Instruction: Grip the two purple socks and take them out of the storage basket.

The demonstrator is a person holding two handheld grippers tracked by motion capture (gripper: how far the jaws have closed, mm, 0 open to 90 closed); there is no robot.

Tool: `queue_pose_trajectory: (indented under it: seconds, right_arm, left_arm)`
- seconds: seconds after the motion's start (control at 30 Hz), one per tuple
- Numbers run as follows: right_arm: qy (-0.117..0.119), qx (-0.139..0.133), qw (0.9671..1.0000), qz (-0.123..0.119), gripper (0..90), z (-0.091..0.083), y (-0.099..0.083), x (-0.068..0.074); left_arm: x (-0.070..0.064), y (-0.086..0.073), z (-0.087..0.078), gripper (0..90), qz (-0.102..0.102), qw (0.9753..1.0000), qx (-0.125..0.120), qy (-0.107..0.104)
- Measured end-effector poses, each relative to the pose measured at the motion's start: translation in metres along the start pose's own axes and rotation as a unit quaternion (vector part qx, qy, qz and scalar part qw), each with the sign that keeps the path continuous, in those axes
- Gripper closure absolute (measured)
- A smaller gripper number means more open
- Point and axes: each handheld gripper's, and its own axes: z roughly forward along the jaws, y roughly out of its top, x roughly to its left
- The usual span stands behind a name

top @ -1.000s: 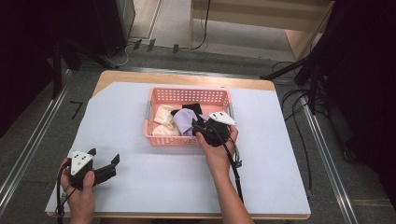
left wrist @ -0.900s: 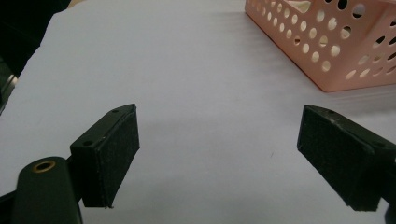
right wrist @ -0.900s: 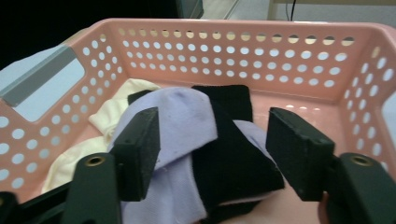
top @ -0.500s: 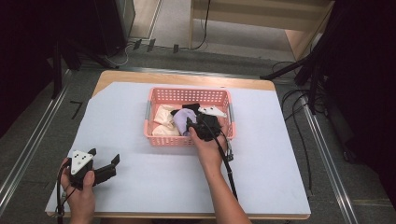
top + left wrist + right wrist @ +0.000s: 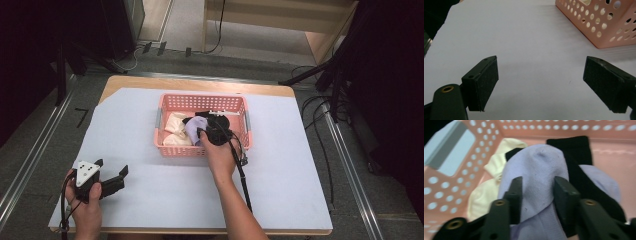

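Observation:
A pink perforated basket (image 5: 200,96) stands mid-table and holds a lavender sock (image 5: 192,132), cream socks (image 5: 174,125) and a black sock (image 5: 202,114). My right gripper (image 5: 206,133) reaches down into the basket. In the right gripper view its jaws (image 5: 537,192) pinch a fold of the lavender sock (image 5: 536,162), with the black sock (image 5: 574,147) behind and a cream sock (image 5: 486,192) to the left. My left gripper (image 5: 111,167) rests at the table's front left, open, with nothing between its fingers (image 5: 541,85).
A pale sheet (image 5: 280,165) covers the table, and its front and right parts are bare. The basket's near corner (image 5: 604,27) shows in the left gripper view. A cable (image 5: 244,175) trails along the right forearm. Dark stands and cables lie on the floor around the table.
The right gripper has moved left from the basket's front right rim and down into the basket, onto the lavender sock. The left gripper has stayed put.

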Motion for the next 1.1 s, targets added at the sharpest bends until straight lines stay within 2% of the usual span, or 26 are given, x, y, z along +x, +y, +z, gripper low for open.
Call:
queue_pose_trajectory:
  seconds: [0.07,0.13,0.2,0.33,0.37,0.47,0.57,0.67,0.83,0.97,1.1]
  right_arm:
    - [0.012,0.001,0.9999,-0.005,79.6,0.000,0.000,0.001]
    - [0.008,-0.009,0.9998,-0.016,84.6,-0.002,0.000,0.002]
    - [0.007,-0.015,0.9997,-0.019,85.1,-0.003,-0.001,0.001]
    - [0.016,-0.056,0.9980,-0.025,85.6,-0.010,-0.006,-0.002]
    - [0.016,-0.056,0.9980,-0.025,85.6,-0.010,-0.006,-0.002]
    - [0.024,-0.091,0.9949,-0.036,85.6,-0.018,-0.007,-0.002]
    - [0.020,-0.129,0.9899,-0.056,85.6,-0.027,-0.008,-0.002]
    - [0.019,-0.161,0.9848,-0.063,85.7,-0.036,-0.006,-0.002]
    - [0.028,-0.212,0.9735,-0.080,85.7,-0.049,-0.002,-0.002]
    - [0.029,-0.234,0.9686,-0.078,85.7,-0.057,0.002,-0.009]
    - [0.016,-0.261,0.9625,-0.073,85.6,-0.068,0.005,-0.022]
  left_arm:
    - [0.000,0.000,0.000,13.7,0.000,1.0000,-0.001,0.000]
    - [0.000,0.000,0.000,13.6,-0.001,1.0000,0.000,0.000]
    - [0.000,0.000,0.000,13.7,-0.001,1.0000,0.001,0.000]
    - [0.000,0.000,0.001,13.7,-0.001,1.0000,0.001,0.001]
    - [0.000,0.000,0.001,13.7,-0.001,1.0000,0.001,0.001]
    - [0.000,0.000,0.001,13.6,0.001,1.0000,0.002,0.002]
    - [0.000,0.000,0.001,13.6,0.001,1.0000,0.003,0.002]
    - [0.000,0.000,0.000,13.7,0.000,1.0000,0.002,0.003]
    - [0.000,0.000,0.000,13.6,0.001,1.0000,0.002,0.002]
    - [0.000,0.000,0.000,13.6,0.000,1.0000,0.001,0.001]
    - [0.000,0.000,0.000,13.7,0.000,1.0000,-0.001,0.000]
